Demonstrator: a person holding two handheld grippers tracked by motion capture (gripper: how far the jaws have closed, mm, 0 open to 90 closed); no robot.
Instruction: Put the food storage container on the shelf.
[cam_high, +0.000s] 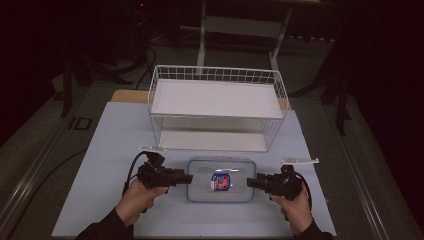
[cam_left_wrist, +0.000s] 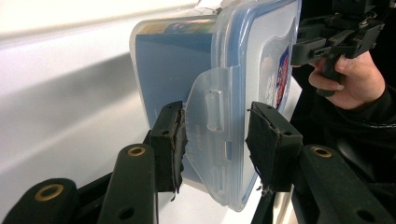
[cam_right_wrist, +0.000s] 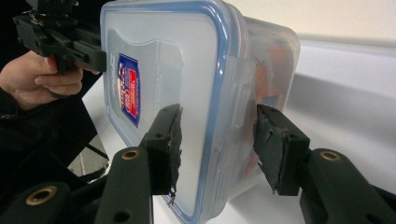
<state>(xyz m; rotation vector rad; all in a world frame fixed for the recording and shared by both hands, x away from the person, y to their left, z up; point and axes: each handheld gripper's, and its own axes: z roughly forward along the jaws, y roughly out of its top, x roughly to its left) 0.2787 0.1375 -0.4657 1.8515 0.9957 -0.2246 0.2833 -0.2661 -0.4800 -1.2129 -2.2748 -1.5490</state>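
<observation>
A clear rectangular plastic food box with a blue-rimmed snap lid (cam_high: 221, 179) lies flat on the pale blue bench (cam_high: 110, 150), just in front of the white wire basket (cam_high: 218, 107), which stands behind it on the same sheet. A small red-and-blue label (cam_high: 220, 181) sits on the middle of the lid. The left hand-held gripper (cam_high: 186, 178) comes at the box from its left short end; in the left gripper view the translucent latch flap (cam_left_wrist: 211, 126) of the box stands between the two black padded fingers (cam_left_wrist: 169, 140), one pad touching the flap's edge and the other a little off the lid's rim, so the jaws are apart and not clamped. The right hand-held gripper (cam_high: 250, 183) meets the box at the opposite short end; in the right gripper view its pads (cam_right_wrist: 275, 140) straddle the blue rim and the latch there with a gap on each side, one over the lid and one beside the box wall, jaws apart. Orange contents show dimly through the box wall.
</observation>
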